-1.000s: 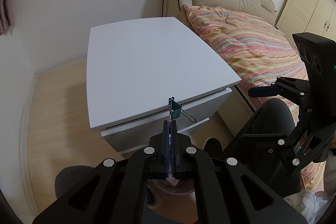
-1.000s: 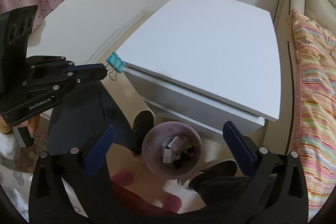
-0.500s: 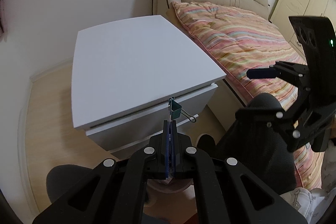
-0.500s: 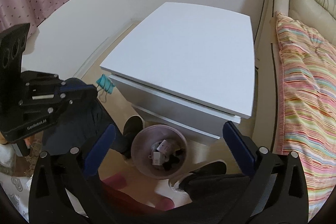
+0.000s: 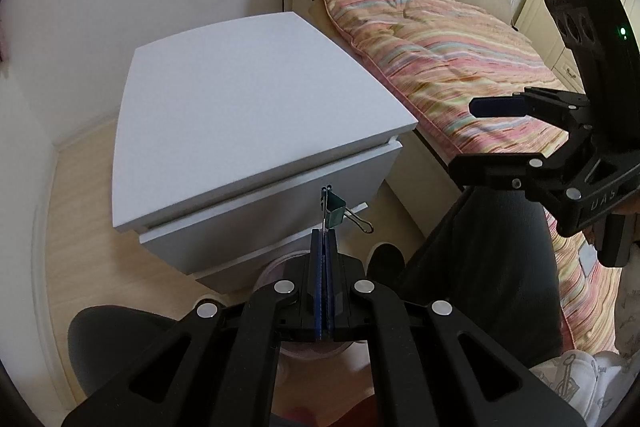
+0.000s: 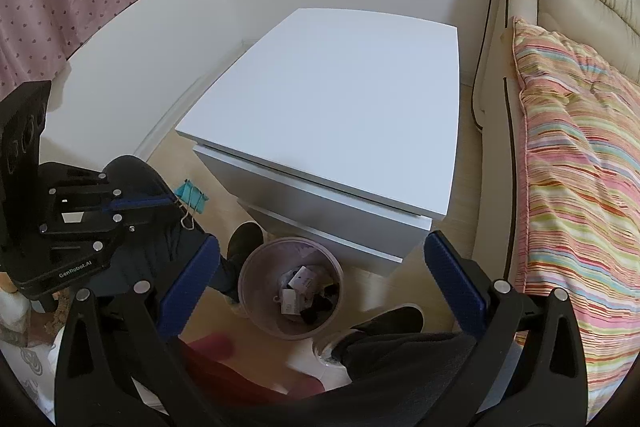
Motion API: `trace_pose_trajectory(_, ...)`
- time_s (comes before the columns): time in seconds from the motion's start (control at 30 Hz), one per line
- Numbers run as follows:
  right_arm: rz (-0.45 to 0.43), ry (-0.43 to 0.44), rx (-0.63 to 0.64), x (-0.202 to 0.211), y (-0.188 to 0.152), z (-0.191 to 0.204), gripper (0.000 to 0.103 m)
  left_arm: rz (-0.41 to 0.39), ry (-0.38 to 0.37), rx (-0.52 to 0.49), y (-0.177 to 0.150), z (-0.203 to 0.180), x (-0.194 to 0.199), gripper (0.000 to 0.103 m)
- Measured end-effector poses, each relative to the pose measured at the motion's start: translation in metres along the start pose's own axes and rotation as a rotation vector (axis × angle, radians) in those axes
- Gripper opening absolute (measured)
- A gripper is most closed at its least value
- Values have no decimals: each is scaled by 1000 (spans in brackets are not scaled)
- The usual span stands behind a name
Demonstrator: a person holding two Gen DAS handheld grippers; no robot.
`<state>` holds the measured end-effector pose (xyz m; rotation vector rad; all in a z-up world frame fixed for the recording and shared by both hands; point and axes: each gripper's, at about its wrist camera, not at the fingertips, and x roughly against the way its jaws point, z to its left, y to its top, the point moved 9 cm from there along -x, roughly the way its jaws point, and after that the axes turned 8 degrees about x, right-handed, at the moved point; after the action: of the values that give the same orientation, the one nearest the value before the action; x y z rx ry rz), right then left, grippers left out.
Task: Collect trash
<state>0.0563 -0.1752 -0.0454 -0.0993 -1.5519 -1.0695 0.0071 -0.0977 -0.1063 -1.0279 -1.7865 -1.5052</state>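
The teal binder clip (image 5: 334,211) is hanging in mid-air, pinched by one wire handle in the left claw (image 5: 323,239), whose jaws are clenched tight on it. It is sitting out past the front edge of the white nightstand (image 6: 340,99), off its left front corner, above the floor and not over the bin yet. The pink waste bin (image 6: 256,267) is standing on the floor right against the nightstand's lower drawer front, between the person's two dark shoes, with a few scraps already lying in it.

So this looks like the carry step: the clip is being brought to the bin. To my eye the next move is calling for the left claw to swing across until the clip hangs over the bin's rim, then let go.

The right claw (image 6: 320,277) is hovering directly above the bin with its jaws spread wide and nothing between them. That is crowding the drop zone, so it may need to give way. The nightstand top is showing nothing on it. Room is tight: the drawer front behind, knees on both sides, the striped quilt (image 6: 580,167) off right.
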Motion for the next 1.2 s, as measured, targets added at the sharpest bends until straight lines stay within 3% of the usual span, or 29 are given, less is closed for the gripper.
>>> trace_pose_trajectory(0.17,2,7,-2,-1,0,-2,100,25,19,4,-6,2,-6,12)
trace_pose_trajectory(0.2,3,8,-3,-2,0,-2,100,30,22,8,-7,3,-7,24)
trace_pose_trajectory(0.23,3,8,-4,-3,0,-2,100,34,24,16,-8,5,-9,46)
trace_pose_trajectory(0.27,4,9,-5,-3,0,-3,100,33,23,29,-8,8,-9,59)
trace_pose_trajectory(0.3,5,9,-5,-4,0,-3,100,27,22,40,-8,10,-9,82)
trace_pose_trajectory(0.33,6,10,-4,-4,0,-3,100,15,24,51,-7,12,-8,94)
trace_pose_trajectory(0.7,16,0,12,-13,5,4,100,-32,76,111,6,32,-4,96)
trace_pose_trajectory(0.83,5,-10,-4,-10,10,1,100,-62,62,125,15,39,1,96)
trace_pose_trajectory(1.2,-45,-48,-21,0,41,-7,100,-146,82,117,53,57,20,96)
